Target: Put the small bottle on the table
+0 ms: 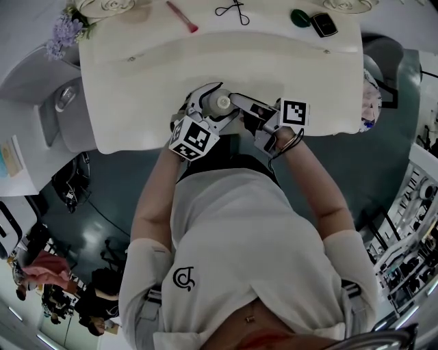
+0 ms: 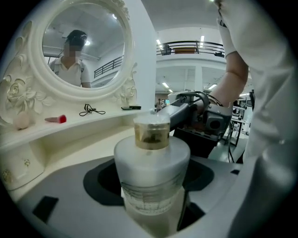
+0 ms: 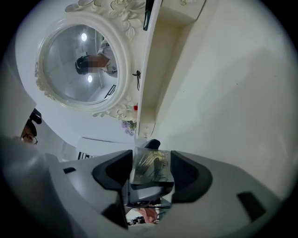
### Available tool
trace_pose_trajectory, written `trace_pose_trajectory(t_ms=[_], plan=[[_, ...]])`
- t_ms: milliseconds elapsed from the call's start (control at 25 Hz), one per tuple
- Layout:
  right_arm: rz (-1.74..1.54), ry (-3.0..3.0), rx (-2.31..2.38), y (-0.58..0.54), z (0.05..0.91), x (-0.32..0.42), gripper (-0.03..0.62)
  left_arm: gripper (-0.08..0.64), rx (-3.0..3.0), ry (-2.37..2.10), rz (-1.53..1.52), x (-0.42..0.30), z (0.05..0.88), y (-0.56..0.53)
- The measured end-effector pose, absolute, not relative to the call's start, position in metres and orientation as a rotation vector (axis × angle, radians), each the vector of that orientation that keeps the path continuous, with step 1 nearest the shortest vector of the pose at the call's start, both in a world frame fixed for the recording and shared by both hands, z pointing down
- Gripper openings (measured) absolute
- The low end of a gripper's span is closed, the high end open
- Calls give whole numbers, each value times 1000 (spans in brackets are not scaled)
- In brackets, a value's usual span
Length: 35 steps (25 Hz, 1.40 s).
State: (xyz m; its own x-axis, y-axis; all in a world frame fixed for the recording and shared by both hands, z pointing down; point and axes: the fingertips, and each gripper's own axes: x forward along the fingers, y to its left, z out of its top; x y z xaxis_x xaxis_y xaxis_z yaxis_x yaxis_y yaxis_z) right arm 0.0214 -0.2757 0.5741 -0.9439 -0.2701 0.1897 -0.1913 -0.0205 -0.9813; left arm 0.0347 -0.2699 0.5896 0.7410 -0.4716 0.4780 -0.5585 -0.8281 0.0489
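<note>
A person in a white T-shirt is working at a cream-white dressing table with a scalloped front edge. The table's broad lower surface is lying bare from the raised back ledge to the rim, and dark floor is opening up beyond that rim. An oval mirror in an ornate white frame is rising behind the ledge.

The left gripper is clamping its grey jaws round the body of the small frosted-white bottle and holding it upright. From the head view, the bottle is sitting over the table's front strip, just inside the rim. Whether its base is touching the surface cannot be told. The bottle is showing a rounded shoulder and fine printed lines across its middle.

The right gripper is reaching in from the right. Its jaws are standing partly closed, with the dark pads lying against both sides of the bottle's clear cap with a gold collar.

Along the back ledge, a purple flower sprig, a pink-red brush and a black looped tool are lying well apart from the bottle.
</note>
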Motion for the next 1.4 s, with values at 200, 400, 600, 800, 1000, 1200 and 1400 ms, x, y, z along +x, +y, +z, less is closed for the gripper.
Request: trace_pose_trajectory(t_ms=[200, 400, 600, 800, 1000, 1200, 1400], plan=[[-2155, 2108, -527, -277, 574, 25, 199, 348, 2747, -812, 730, 38, 596, -272], [-2157, 2075, -578, -282, 580, 31, 183, 350, 2743, -787, 783, 41, 603, -277], [-2146, 2074, -603, -284, 582, 32, 175, 350, 2751, -777, 790, 41, 606, -279], [-2153, 2060, -616, -283, 583, 30, 173, 350, 2749, -733, 806, 40, 609, -277], [-2157, 2053, -624, -281, 584, 30, 169, 350, 2753, -643, 809, 43, 609, -272], [-2153, 2071, -642, -282, 584, 31, 166, 380, 2763, -690, 762, 39, 600, -275], [-2113, 2127, -668, -282, 577, 31, 120, 383, 2800, -746, 748, 35, 581, -278]])
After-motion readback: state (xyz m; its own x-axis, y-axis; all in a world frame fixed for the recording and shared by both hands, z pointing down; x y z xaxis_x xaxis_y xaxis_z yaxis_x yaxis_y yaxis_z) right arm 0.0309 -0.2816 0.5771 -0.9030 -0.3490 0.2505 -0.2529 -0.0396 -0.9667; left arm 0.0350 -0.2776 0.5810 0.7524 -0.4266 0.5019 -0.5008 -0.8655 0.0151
